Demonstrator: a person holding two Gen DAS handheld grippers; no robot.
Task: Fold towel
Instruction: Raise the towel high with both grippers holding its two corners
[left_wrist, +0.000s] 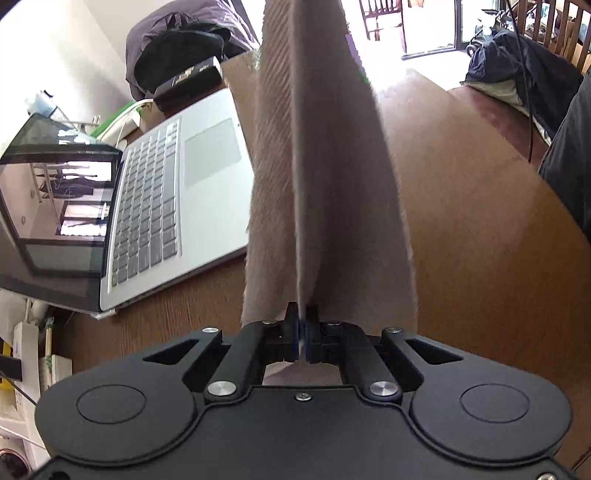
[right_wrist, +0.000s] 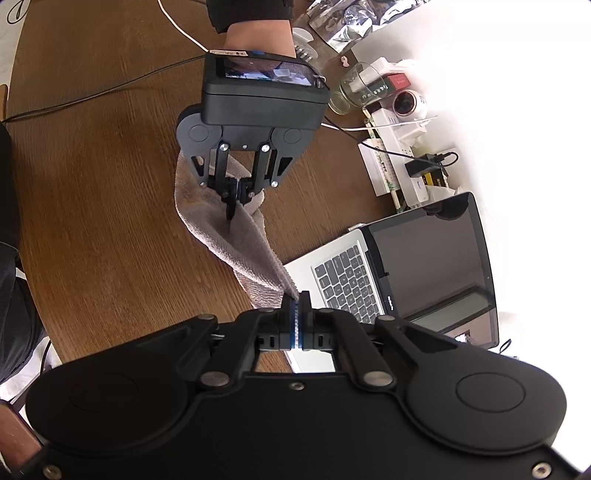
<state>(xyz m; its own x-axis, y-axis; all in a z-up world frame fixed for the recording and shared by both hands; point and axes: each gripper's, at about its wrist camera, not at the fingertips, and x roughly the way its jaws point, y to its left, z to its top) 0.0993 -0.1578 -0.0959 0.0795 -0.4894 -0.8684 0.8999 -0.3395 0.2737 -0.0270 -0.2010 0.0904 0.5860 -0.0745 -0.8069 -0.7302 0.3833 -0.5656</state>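
Over the bare wooden tabletop (right_wrist: 92, 177), the left gripper (right_wrist: 236, 201) and right gripper (right_wrist: 295, 317) are pinching the grey towel (right_wrist: 240, 243) in closed jaws, stretching it above open wood beside the laptop (right_wrist: 347, 277) near the cluttered edge.

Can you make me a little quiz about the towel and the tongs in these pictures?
1. True or false: the left tongs and the right tongs are both shut on the grey towel.
2. What sits open on the wooden table beside the towel? A) a book B) a laptop C) a pizza box
3. Fill in: the towel lies partly on the table and stretches between the two ____.

Key: 1 true. 2 B. 3 tongs.
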